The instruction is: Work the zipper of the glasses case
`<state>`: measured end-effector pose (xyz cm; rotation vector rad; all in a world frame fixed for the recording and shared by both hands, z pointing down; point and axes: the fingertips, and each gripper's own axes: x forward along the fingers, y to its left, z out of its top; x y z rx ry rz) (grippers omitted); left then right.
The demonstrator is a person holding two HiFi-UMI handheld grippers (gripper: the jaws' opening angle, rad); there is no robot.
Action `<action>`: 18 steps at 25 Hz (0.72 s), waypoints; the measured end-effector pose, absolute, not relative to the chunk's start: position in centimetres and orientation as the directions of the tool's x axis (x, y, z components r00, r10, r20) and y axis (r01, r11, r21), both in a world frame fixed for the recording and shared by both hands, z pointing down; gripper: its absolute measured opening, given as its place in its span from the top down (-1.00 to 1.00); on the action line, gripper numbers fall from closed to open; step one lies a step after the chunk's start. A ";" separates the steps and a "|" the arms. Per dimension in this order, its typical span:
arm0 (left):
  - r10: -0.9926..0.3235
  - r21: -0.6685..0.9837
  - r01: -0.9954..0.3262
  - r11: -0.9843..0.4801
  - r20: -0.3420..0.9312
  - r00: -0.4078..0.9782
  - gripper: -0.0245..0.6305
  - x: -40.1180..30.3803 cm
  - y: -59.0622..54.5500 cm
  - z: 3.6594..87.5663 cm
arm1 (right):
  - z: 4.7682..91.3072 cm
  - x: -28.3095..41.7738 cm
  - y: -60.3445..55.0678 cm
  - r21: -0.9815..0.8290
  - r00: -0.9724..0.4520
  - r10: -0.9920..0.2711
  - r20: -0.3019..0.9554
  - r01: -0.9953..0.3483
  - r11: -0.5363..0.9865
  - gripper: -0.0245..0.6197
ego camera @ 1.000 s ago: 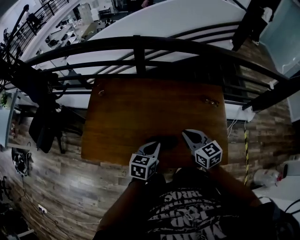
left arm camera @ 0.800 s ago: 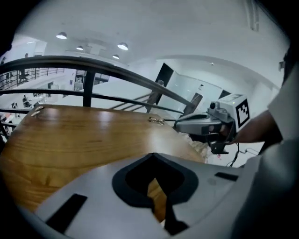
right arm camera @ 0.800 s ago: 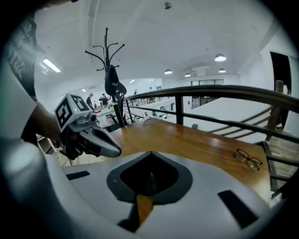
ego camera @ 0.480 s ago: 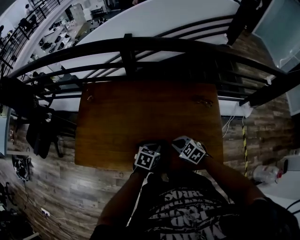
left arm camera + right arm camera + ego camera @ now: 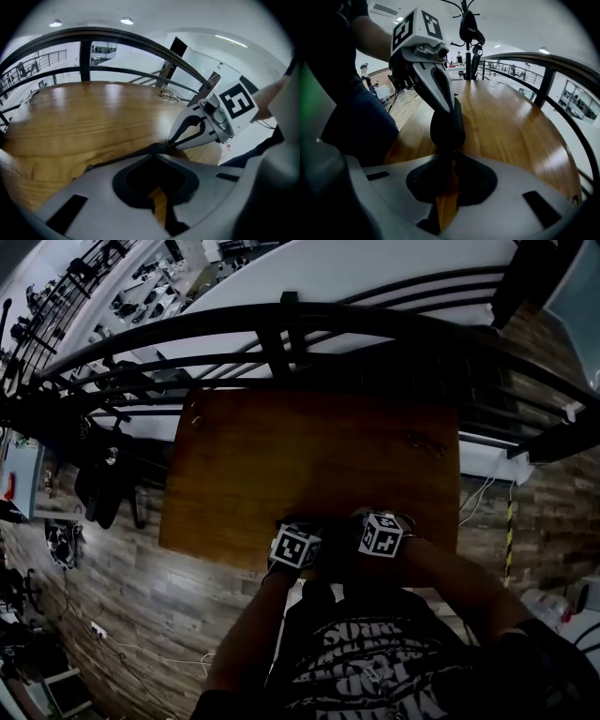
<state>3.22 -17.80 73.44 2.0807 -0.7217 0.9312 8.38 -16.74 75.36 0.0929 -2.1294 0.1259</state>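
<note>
In the head view, the glasses case (image 5: 330,529) is seen as a dark shape at the middle of the table's (image 5: 309,446) near edge. It is flanked by the left gripper (image 5: 305,529) and the right gripper (image 5: 364,521), both touching it. Its long axis is judged to run along that edge, from one gripper to the other.

In the left gripper view, the jaws are drawn to a narrow slit, pinching the case at their tips.

In the right gripper view, the jaws are likewise nearly together on the case's near end, where the zipper pull is presumed to sit; it cannot be made out. Whether the case is zipped, and what is inside, cannot be told.
</note>
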 end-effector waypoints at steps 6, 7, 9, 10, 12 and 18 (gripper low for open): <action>-0.198 0.428 -0.745 -0.512 0.785 0.587 0.90 3.5 -18.1 73.1 | 76.2 7.5 -16.7 0.003 -0.519 0.068 0.852 0.136 0.991 0.68; -0.200 0.420 -0.750 -0.511 0.790 0.579 0.90 3.4 -18.1 73.4 | 76.3 7.5 -16.7 0.017 -0.519 0.074 0.852 0.169 0.985 0.68; -0.200 0.399 -0.761 -0.512 0.806 0.557 0.90 3.2 -18.2 73.7 | 76.3 7.5 -16.8 0.009 -0.524 0.088 0.847 0.180 0.984 0.73; -0.197 0.387 -0.763 -0.518 0.814 0.546 0.90 3.2 -18.1 73.8 | 76.3 7.5 -16.7 -0.011 -0.526 0.098 0.845 0.167 0.986 0.81; -0.195 0.348 -0.765 -0.542 0.833 0.518 0.90 3.1 -18.2 73.7 | 76.1 7.3 -15.8 -0.059 -0.529 0.121 0.840 0.133 0.989 0.86; -0.192 0.257 -0.730 -0.633 0.862 0.469 0.90 2.6 -16.8 74.7 | 75.0 4.5 -9.3 -0.209 -0.585 0.195 0.787 0.045 0.977 0.93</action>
